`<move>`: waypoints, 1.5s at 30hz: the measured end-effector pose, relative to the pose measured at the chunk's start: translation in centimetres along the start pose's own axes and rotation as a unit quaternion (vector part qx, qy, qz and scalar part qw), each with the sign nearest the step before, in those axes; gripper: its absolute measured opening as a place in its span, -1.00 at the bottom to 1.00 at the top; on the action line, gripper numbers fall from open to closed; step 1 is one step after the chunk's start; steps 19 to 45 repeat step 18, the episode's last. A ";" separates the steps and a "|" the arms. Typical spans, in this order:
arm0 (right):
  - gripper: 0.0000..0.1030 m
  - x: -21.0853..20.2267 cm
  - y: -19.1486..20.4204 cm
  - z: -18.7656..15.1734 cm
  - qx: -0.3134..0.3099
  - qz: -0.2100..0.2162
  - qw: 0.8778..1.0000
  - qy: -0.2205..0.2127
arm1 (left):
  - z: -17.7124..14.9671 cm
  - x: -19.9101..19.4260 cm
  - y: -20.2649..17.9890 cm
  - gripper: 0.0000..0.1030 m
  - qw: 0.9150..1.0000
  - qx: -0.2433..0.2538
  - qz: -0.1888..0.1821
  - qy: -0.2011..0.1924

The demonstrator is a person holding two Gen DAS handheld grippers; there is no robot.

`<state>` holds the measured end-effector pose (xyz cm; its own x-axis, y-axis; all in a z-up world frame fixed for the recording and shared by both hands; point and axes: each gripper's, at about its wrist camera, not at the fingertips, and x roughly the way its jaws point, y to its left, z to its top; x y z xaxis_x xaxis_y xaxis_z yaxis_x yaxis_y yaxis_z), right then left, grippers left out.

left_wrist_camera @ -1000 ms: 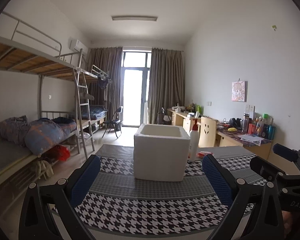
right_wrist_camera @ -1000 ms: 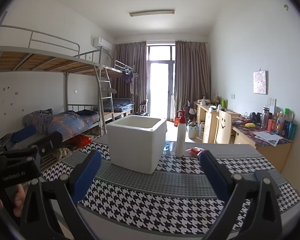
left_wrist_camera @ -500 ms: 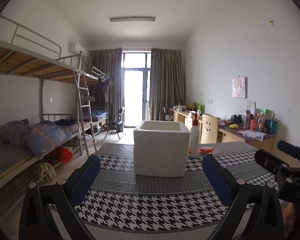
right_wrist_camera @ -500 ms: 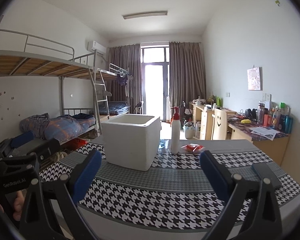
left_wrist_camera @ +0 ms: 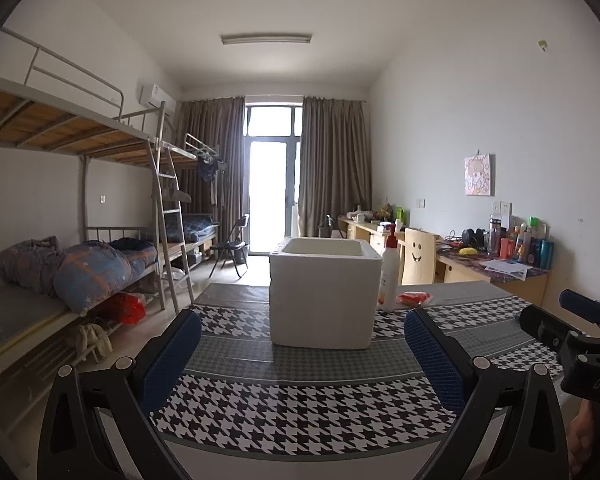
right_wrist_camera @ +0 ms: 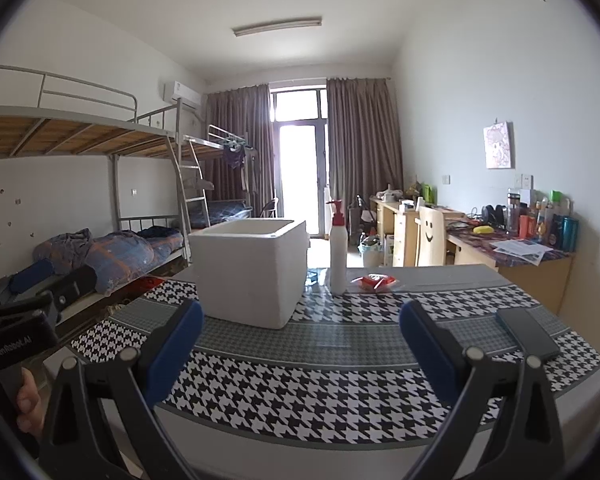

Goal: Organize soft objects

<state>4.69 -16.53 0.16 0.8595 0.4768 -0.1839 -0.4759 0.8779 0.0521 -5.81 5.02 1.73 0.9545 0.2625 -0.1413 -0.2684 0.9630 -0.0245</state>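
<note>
**A:** White foam box (left_wrist_camera: 324, 296) sits mid-table on the houndstooth cloth (left_wrist_camera: 300, 412), open top up. From my left wrist view it's square-on, one flat wall facing me; from the right wrist view it's left of centre with a corner towards me. No clear long axis.

**B:** Claws?

**A:** Left gripper (left_wrist_camera: 302, 356) spread wide, nothing between the blue pads (left_wrist_camera: 168, 360). Right gripper (right_wrist_camera: 300, 350) the same, released and empty. Both hover over the near table edge, well short of the box.

**B:** Room to move?

**A:** Open cloth between both grippers and the box. Right of the box: a white pump bottle with red top (right_wrist_camera: 338, 252), upright, close to the box's far right corner. Just beside it a red-and-clear soft packet (right_wrist_camera: 374, 282), lying flat near the far table edge. That's the only soft thing I see on the table; can't tell what's in it. A dark flat phone-like slab (right_wrist_camera: 528, 332) lies near the right edge, long axis running away from me.

**B:** Any text?

**A:** "GenRobot.AI" on the left unit's body, read from the right view. "DAS" partly visible on the right unit from the left view. Bottle label is unreadable.

**B:** Beyond the table?

**A:** Bunk beds (left_wrist_camera: 80, 208) left, desks (right_wrist_camera: 512, 256) right.
</note>
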 end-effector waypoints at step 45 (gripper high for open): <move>0.94 0.0 0.0 -0.3 -0.001 -0.001 1.000 0.010 | -0.8 -0.1 0.5 0.98 1.000 0.000 0.003 0.011</move>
